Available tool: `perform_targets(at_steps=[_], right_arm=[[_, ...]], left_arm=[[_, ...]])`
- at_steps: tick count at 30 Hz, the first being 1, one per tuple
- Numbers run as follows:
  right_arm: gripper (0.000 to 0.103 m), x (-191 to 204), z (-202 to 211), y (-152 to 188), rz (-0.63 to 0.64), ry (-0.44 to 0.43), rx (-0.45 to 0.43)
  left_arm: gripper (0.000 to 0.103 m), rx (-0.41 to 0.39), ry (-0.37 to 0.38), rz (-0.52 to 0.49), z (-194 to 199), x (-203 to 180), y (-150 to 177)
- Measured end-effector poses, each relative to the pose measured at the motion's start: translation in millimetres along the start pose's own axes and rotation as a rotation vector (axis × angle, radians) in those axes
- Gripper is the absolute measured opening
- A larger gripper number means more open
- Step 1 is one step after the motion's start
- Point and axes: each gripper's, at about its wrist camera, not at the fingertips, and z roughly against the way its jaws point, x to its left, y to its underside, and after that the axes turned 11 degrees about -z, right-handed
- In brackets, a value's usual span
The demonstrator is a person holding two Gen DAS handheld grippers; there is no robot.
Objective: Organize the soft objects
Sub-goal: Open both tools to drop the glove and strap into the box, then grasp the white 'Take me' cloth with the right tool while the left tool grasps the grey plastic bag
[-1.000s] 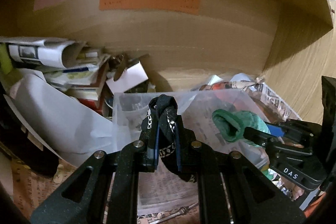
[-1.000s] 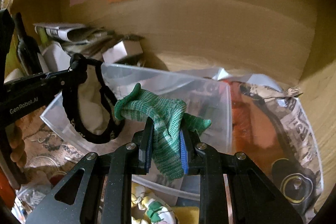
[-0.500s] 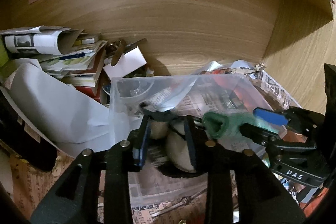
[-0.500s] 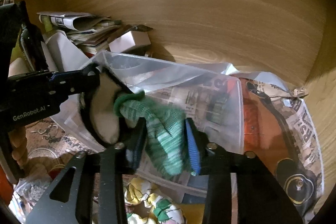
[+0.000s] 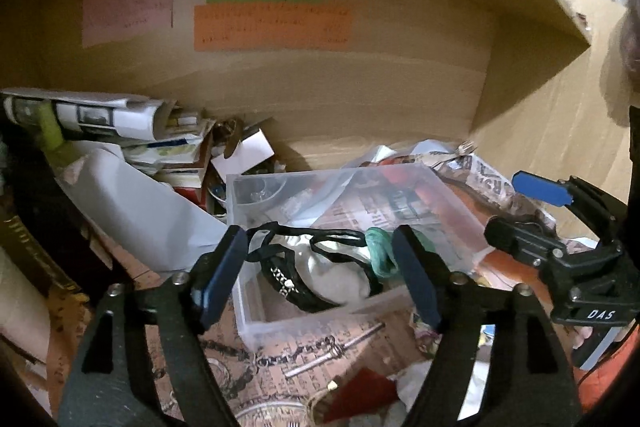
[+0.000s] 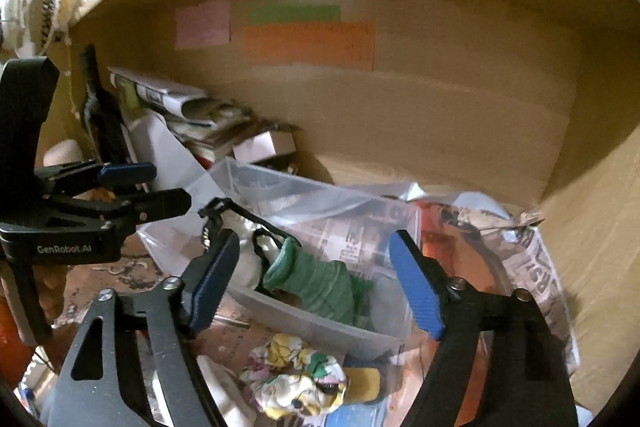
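We have both tools spread wide and holding nothing. The left tool (image 5: pixel 318 269) hangs above the near left part of the clear plastic bin (image 5: pixel 436 175), and the right tool (image 6: pixel 314 281) hangs above its near right part; each shows at the edge of the other's view, close beside it.

Two soft things lie inside the bin on its newspaper lining: a white cloth piece with black straps (image 5: pixel 340 277) at the near left corner, and a green knitted glove (image 6: pixel 320 285) just to its right, touching it. In the right wrist view the glove's long axis runs from upper left to lower right, its cuff toward the straps.

We judge the next soft thing to be the bundle of yellow, white and green patterned cloth (image 6: pixel 298 373), which lies outside the bin, just in front of its near wall and below the right tool. So the right tool is the nearer one: the bundle sits toward us and downward from it, and the tool would have to draw back over the bin's near rim before dropping.

Room is tight. The wooden back wall (image 5: pixel 360 99) closes the far side, a pile of papers and books (image 5: pixel 160 143) crowds the left, and crumpled newspaper (image 6: pixel 532 267) fills the right. A metal chain (image 5: pixel 304 349) lies on the surface before the bin, where the left tool could snag.
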Motion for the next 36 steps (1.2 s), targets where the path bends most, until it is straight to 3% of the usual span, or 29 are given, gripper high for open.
perform_targets(at_steps=[7,14,31,36], right_arm=[[0.077,7.9,29.9,10.7,0.001,-0.015,-0.053],[0.08,14.7,43.0,32.0,-0.005,-0.019,-0.05],[0.081,23.1,25.3,100.3,-0.101,-0.074,0.125],[0.081,22.0,13.8,114.0,-0.121,-0.091,0.189]], left_arm=[[0.093,-0.037,-0.021,-0.046,34.7,-10.4,15.5],[0.101,-0.004,-0.009,-0.058,51.0,-14.9,38.8],[0.101,0.153,0.073,0.016,32.2,-28.7,105.7],[0.099,0.148,0.093,0.001,28.6,-36.3,116.2]])
